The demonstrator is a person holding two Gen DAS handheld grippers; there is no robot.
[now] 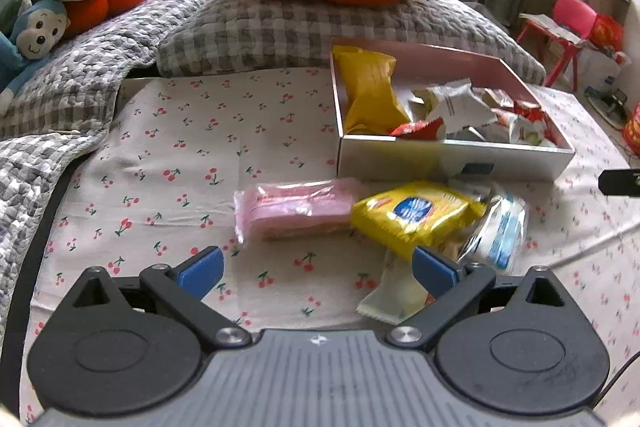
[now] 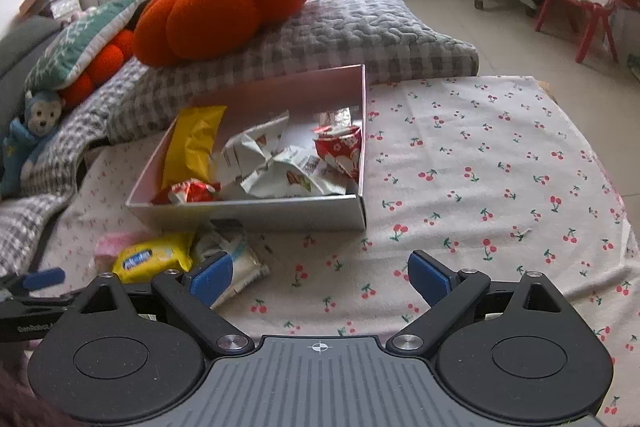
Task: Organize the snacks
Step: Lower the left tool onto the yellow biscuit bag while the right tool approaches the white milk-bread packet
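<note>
Inspection: both jaws apart and empty; loose snacks lay outside the box.

My left gripper (image 1: 318, 273) stood with jaws apart, holding nothing, and my right gripper (image 2: 320, 275) likewise. The box (image 1: 400, 157) sat at one o'clock of my left view, already holding a yellow bag (image 1: 370, 89) and crumpled wrappers. On the cherry-print cloth (image 1: 180, 163), just before the box, lay a pink packet (image 1: 294, 209) at twelve o'clock, a yellow packet (image 1: 414, 213) touching it, and a white-blue packet (image 1: 500, 231) partly under the yellow one. Risks noted: the overlapping packets could lift together or drag; slick film could slip from my pads; the soft cloth could bunch under a low approach.
</note>
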